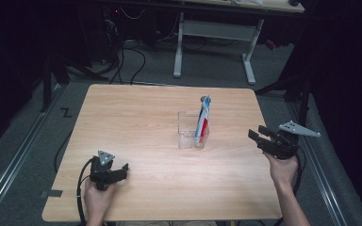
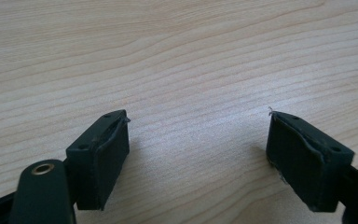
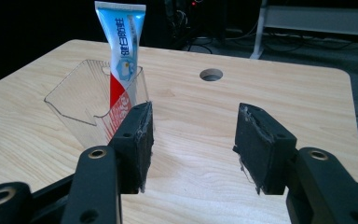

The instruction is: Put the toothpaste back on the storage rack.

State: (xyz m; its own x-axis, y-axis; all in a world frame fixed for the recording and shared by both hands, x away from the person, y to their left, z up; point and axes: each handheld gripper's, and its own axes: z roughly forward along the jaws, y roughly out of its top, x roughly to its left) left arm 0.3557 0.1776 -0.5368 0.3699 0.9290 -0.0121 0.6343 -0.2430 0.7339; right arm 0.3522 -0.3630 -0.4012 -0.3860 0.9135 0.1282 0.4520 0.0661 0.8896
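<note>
A: The table (image 1: 136,113) has a clear box (image 1: 187,133) near its middle with a toothpaste tube (image 1: 202,120) standing tilted in it. How should the tube be taken?

B: I'd bring the right gripper (image 1: 261,135) in level, aim above the box rim, and close on the flat sides.

A: And the jaws?

B: Right: wide apart, holding nothing. The left gripper (image 1: 121,170) rests near the table's front edge, also open and empty.
</note>
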